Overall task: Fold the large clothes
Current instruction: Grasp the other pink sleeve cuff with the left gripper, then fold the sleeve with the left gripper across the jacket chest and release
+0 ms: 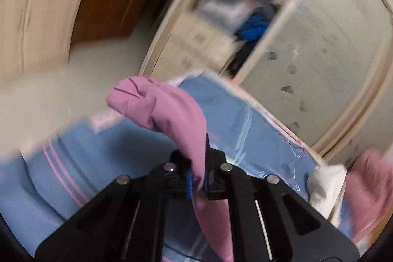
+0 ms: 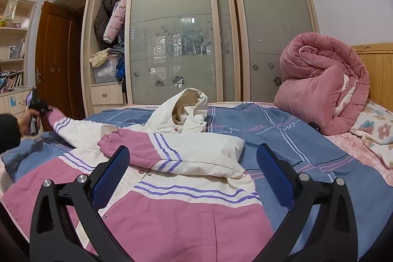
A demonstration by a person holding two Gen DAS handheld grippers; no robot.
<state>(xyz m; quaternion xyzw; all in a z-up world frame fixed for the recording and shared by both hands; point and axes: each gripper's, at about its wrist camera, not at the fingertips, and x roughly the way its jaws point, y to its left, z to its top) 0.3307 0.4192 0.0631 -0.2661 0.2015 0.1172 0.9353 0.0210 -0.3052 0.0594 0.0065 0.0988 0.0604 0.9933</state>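
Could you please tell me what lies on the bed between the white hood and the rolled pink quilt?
Only bare blue striped bedsheet lies between white hood and rolled pink quilt, in the right wrist view.

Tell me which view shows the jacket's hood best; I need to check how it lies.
The right wrist view: the cream hood stands open above the collar on the blue bedsheet. The left wrist view, blurred, shows only the pink sleeve cuff clamped in the left gripper, no hood.

Rolled pink quilt [image 2: 321,87] blocks the bed's [image 2: 282,139] right side.
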